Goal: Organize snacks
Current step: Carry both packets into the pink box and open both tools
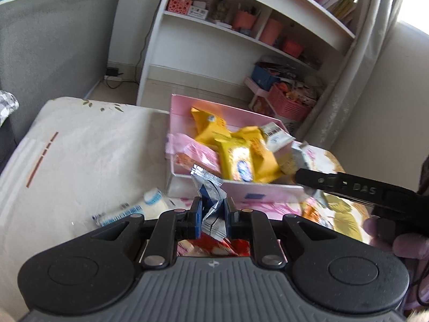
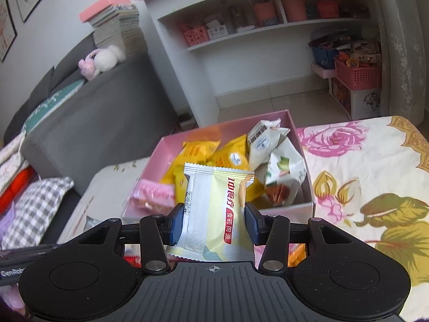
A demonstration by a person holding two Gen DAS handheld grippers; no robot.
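The pink box (image 2: 303, 201) lay just ahead of both: left gripper (image 1: 213, 213) clamped a silver packet (image 1: 210, 193), right gripper (image 2: 214, 221) a pale-yellow packet (image 2: 214, 209).

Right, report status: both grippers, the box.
Left gripper shut on silver packet. Right gripper shut on pale yellow packet. Pink box ahead, open, path unobstructed.

A box (image 2: 304, 204) sits on the bed (image 2: 375, 161) ahead of me, full of snack packets (image 2: 230, 158) heaped together. My left claw (image 1: 213, 212) clamps a small sachet (image 1: 210, 190) just before the box's near wall. My right claw (image 2: 214, 222) grips a flat packet (image 2: 214, 209) upright in front of the box. A tube-shaped packet (image 1: 128, 209) lies on the bed left of the box. Behind it all stands a shelf unit (image 2: 241, 35); a sofa (image 2: 93, 112) is to the left.
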